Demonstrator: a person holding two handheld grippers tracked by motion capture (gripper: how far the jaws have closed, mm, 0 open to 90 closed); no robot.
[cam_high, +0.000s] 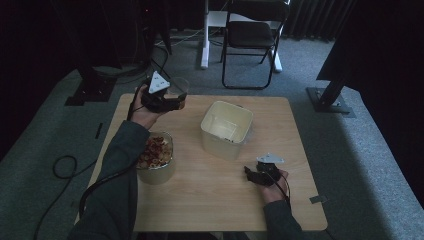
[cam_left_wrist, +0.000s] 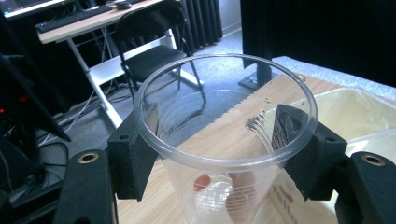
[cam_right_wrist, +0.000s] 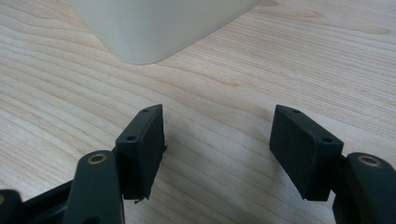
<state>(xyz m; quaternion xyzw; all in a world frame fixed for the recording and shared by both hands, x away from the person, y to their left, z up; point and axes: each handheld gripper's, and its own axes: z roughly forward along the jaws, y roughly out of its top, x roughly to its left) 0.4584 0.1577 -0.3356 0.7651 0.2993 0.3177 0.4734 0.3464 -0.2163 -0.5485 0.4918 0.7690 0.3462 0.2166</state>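
Observation:
A clear plastic cup (cam_left_wrist: 224, 164) stands upright between the black jaws of my left gripper (cam_left_wrist: 219, 135), whose pads press on its sides just below the rim. A few small red and brown pieces lie at its bottom. In the high view my left gripper (cam_high: 175, 100) holds the cup (cam_high: 180, 88) above the table's far left corner. My right gripper (cam_high: 251, 173) rests low at the front right of the table, close to a white bin (cam_high: 226, 129). In its own view my right gripper (cam_right_wrist: 217, 140) stands open over bare wood with nothing between its fingers.
A clear tub (cam_high: 156, 156) of mixed red and tan snack pieces stands at the left of the wooden table (cam_high: 210, 200), under the left forearm. The white bin (cam_right_wrist: 154, 28) looks nearly empty. A black folding chair (cam_high: 250, 35) stands on the carpet beyond the table.

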